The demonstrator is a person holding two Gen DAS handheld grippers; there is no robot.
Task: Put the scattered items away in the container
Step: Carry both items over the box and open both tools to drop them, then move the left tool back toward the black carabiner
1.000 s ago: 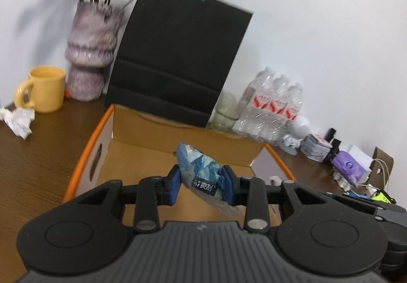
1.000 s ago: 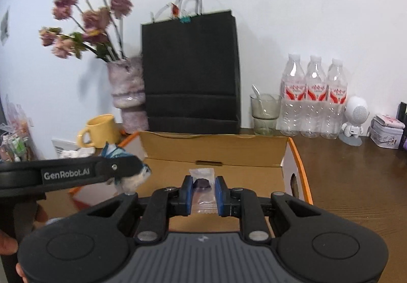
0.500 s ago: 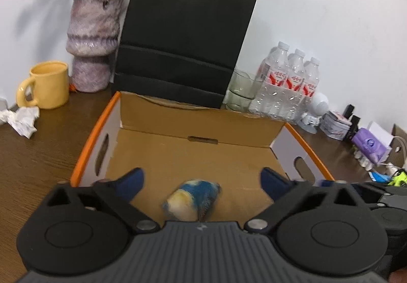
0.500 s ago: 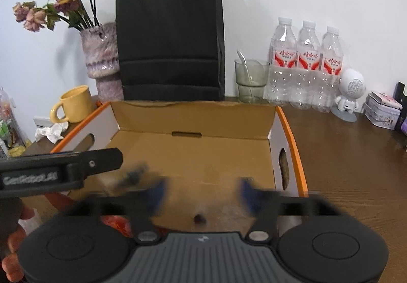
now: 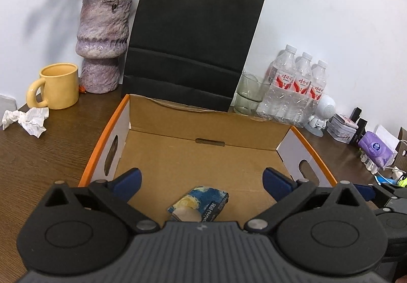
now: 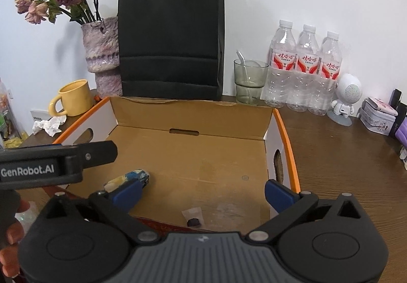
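Note:
An open cardboard box [image 5: 203,125] with orange rims [image 6: 286,130] stands on the brown table. A blue and yellow snack packet [image 5: 201,202] lies on the box floor near its front; it also shows in the right wrist view [image 6: 127,178]. A small clear packet with a dark sweet [image 6: 193,218] lies on the box floor near the front. My left gripper [image 5: 202,181] is open and empty above the blue packet. My right gripper [image 6: 202,191] is open and empty above the clear packet. The left gripper's body [image 6: 56,162] shows at the left of the right wrist view.
Behind the box stand a black paper bag [image 5: 193,51], a purple vase [image 5: 101,43], a yellow mug [image 5: 57,85], a glass [image 6: 250,84] and three water bottles [image 6: 304,66]. Crumpled tissue [image 5: 28,120] lies at the left. Small tins and a white figure [image 6: 347,97] sit at the right.
Both grippers opened and let go of their packets. The blue packet and the clear sweet packet dropped to the box floor. Both grippers moved forward over the box.

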